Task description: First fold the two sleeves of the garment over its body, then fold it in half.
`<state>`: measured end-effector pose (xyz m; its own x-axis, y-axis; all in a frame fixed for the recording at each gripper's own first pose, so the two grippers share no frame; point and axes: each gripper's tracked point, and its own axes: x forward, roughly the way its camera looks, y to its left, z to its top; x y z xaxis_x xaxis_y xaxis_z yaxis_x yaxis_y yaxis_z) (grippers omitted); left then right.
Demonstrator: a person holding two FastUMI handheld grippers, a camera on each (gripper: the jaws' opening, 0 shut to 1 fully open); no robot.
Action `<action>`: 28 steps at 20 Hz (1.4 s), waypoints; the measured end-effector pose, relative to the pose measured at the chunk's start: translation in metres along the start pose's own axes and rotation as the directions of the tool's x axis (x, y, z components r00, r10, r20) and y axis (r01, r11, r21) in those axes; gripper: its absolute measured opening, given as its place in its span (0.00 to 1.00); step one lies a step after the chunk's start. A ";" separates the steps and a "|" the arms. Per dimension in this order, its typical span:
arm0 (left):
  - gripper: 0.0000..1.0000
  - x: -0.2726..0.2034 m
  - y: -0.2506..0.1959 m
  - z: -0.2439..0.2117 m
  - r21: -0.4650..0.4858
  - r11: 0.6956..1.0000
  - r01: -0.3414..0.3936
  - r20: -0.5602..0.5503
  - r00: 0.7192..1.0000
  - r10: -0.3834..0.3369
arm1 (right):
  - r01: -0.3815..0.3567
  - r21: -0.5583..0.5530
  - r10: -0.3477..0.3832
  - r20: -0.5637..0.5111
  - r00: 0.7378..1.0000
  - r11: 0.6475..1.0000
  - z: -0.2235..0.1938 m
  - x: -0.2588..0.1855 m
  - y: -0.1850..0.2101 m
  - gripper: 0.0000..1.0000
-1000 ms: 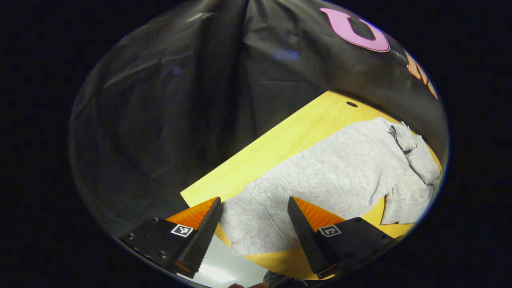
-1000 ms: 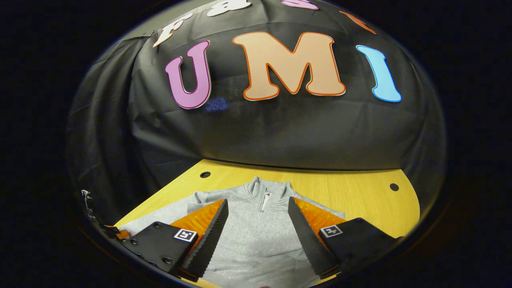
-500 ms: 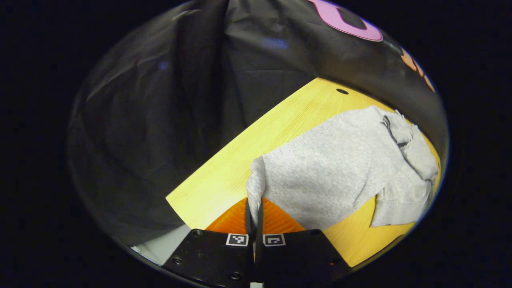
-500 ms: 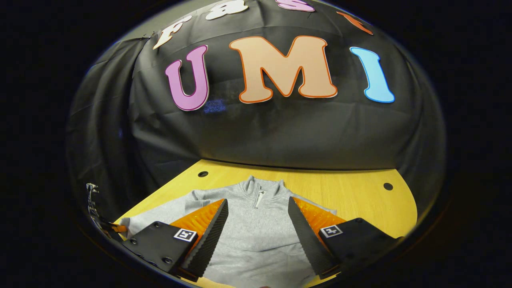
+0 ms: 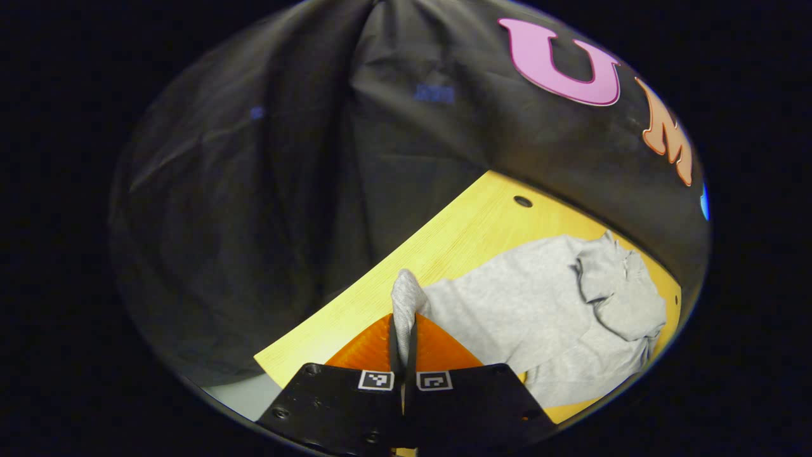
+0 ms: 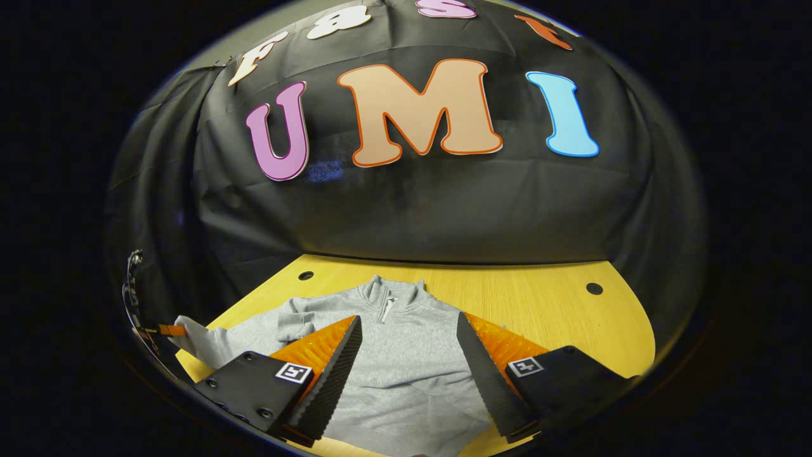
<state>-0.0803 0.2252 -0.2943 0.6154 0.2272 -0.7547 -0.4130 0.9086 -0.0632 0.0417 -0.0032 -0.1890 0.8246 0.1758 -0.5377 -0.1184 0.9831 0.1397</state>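
A grey zip-neck sweatshirt [image 6: 406, 362] lies flat on the yellow wooden table [image 6: 539, 311], collar [image 6: 387, 297] toward the far wall. In the left gripper view, my left gripper [image 5: 403, 317] is shut on the end of one sleeve [image 5: 406, 289], which stands up from the table above the fingers. The rest of the sweatshirt [image 5: 545, 304] stretches away to the right, bunched at its collar end. In the right gripper view, my right gripper [image 6: 407, 319] hangs open over the garment's body with nothing between its fingers. The left gripper [image 6: 166, 330] shows at the far left there, holding the lifted sleeve [image 6: 196, 339].
The table [image 5: 457, 241] has small round holes near its far corners [image 6: 306, 275] [image 6: 594, 288]. The black cloth wall [image 6: 444, 209] rises right behind the table's far edge. Bare wood lies to the right of the garment.
My left gripper went from open over the sleeve end to shut on it, then lifted it off the table. The right gripper stayed open and hardly moved.
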 end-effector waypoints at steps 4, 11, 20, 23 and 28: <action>0.00 0.000 -0.056 0.030 0.082 0.994 0.078 0.036 0.996 -0.082 | 0.026 0.017 -0.026 0.000 1.000 1.000 -0.006 -0.016 -0.018 0.96; 0.00 -0.003 -0.163 0.074 0.171 0.958 0.229 0.101 0.964 -0.248 | 0.081 0.012 -0.081 0.008 0.997 0.997 -0.015 -0.047 -0.051 0.92; 0.00 -0.033 -0.299 0.079 0.295 0.865 0.406 0.093 0.889 -0.449 | 0.154 0.082 -0.154 -0.004 0.988 0.985 -0.033 -0.084 -0.092 0.96; 0.00 -0.045 -0.341 0.067 0.316 0.827 0.465 0.059 0.861 -0.506 | 0.173 0.113 -0.173 -0.006 0.985 0.979 -0.041 -0.102 -0.100 0.96; 0.00 -0.064 -0.402 0.044 0.360 0.759 0.542 0.007 0.812 -0.584 | 0.196 0.134 -0.196 -0.011 0.980 0.971 -0.052 -0.118 -0.119 0.96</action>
<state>0.0758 -0.1390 -0.1919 0.7457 -0.3430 -0.5712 0.2622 0.9392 -0.2217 -0.0703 -0.1380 -0.1859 0.8256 -0.0202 -0.5639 0.1206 0.9826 0.1414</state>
